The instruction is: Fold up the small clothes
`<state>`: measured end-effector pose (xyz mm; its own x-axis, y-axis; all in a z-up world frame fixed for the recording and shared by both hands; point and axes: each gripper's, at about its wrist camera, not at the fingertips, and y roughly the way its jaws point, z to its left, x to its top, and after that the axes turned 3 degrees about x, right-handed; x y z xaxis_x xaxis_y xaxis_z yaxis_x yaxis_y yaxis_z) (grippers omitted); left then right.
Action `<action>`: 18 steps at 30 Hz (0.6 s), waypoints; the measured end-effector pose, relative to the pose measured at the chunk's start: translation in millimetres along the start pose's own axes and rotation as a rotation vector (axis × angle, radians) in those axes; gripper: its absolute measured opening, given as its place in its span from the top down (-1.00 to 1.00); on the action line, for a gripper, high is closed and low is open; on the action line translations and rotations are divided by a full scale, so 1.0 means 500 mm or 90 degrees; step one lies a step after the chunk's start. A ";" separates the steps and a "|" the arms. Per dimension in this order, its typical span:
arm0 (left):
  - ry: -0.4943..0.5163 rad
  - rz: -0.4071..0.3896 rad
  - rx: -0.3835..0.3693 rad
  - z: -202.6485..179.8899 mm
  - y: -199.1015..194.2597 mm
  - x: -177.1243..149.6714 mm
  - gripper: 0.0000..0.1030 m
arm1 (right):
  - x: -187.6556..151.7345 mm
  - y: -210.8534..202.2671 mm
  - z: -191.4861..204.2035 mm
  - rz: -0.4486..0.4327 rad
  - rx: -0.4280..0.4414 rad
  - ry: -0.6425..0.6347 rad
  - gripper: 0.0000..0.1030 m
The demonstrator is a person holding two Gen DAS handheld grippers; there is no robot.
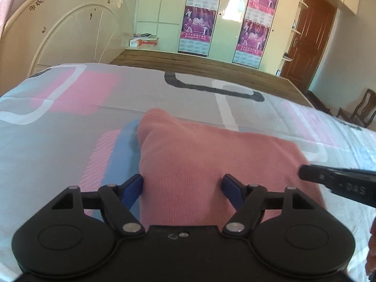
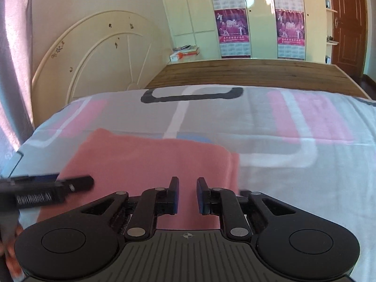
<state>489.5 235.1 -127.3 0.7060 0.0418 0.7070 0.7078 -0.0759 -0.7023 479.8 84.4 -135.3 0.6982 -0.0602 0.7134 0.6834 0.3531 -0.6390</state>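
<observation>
Bedroom: patterned bedsheet point(image 1: 70, 108), white headboard point(image 1: 70, 35), wardrobe with four posters point(image 2: 231, 27). One pink folded cloth point(image 1: 199, 159) on sheet. Left gripper point(image 1: 182, 188) wide apart, right gripper point(image 2: 187, 195) slightly parted, both holding nothing.

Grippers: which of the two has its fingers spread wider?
The left gripper: its blue fingers stand far apart over the pink garment. The right gripper shows only a narrow gap.
</observation>
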 end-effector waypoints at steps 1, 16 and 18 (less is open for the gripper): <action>0.001 0.003 0.001 -0.002 0.007 -0.001 -0.48 | 0.001 0.013 0.004 0.003 -0.006 -0.006 0.69; 0.009 0.023 0.013 -0.015 0.034 -0.008 -0.75 | -0.043 0.073 -0.006 0.029 -0.125 -0.132 0.68; 0.013 0.023 0.014 -0.015 0.020 -0.009 -0.73 | -0.032 0.038 -0.013 0.018 -0.100 -0.089 0.68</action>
<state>493.3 226.6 -137.0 0.7311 0.0191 0.6820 0.6819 -0.0557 -0.7293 483.0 86.1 -160.5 0.6883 0.0823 0.7208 0.6968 0.2017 -0.6883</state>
